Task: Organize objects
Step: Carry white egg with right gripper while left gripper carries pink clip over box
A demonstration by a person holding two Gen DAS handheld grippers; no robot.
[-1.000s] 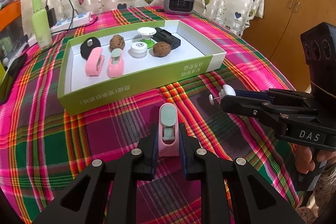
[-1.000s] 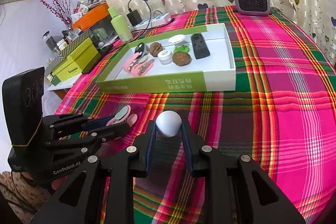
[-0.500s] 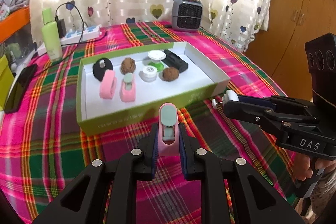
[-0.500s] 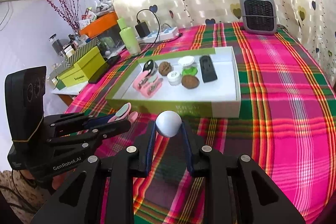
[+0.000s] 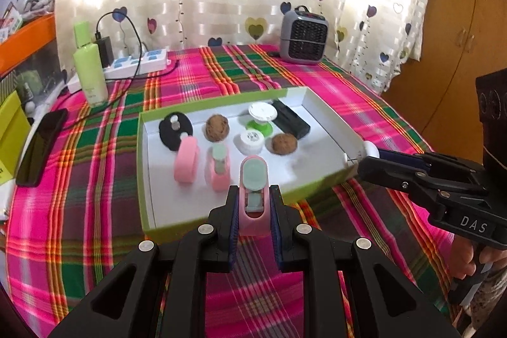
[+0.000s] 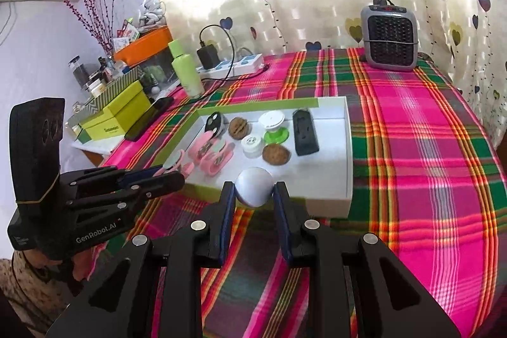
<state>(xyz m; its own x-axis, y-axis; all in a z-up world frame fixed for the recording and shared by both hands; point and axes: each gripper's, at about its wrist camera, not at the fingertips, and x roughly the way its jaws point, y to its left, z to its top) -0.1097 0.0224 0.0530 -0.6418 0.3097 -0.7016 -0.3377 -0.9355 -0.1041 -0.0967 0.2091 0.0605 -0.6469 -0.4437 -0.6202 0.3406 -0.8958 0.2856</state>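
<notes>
The left gripper (image 5: 253, 205) was clenched on a pink clip (image 5: 252, 190) with a pale green pad, carried in the air over the near wall of the green-rimmed tray (image 5: 144, 167). The right gripper (image 6: 254, 195) was grasping a white ball (image 6: 253, 186) by its sides, hovering at the tray's near-right corner; in the left wrist view a thin pin seemed to stick out of that ball, though the picture was too blurred there to be sure.

The main risk lay in the ball: it was round and smooth, held only at two small contact patches, so a jolt or a slight loosening could let it squirt out — and on the plaid tabletop (image 6: 427, 148) it would likely roll away. A second risk was crowding. The two pink clips (image 5: 202, 162) already lying in the tray sat just ahead of the held one, so a low or hurried placement could knock them, or the walnuts (image 5: 284, 144) beside them, out of line. The grippers also worked close together, and either could clip the tray wall and shift the whole tray.

The held clip's long axis ran along the gripper fingers, pointing away from the camera toward the tray, green pad end forward and facing up — roughly parallel to the two pink clips lying there.
</notes>
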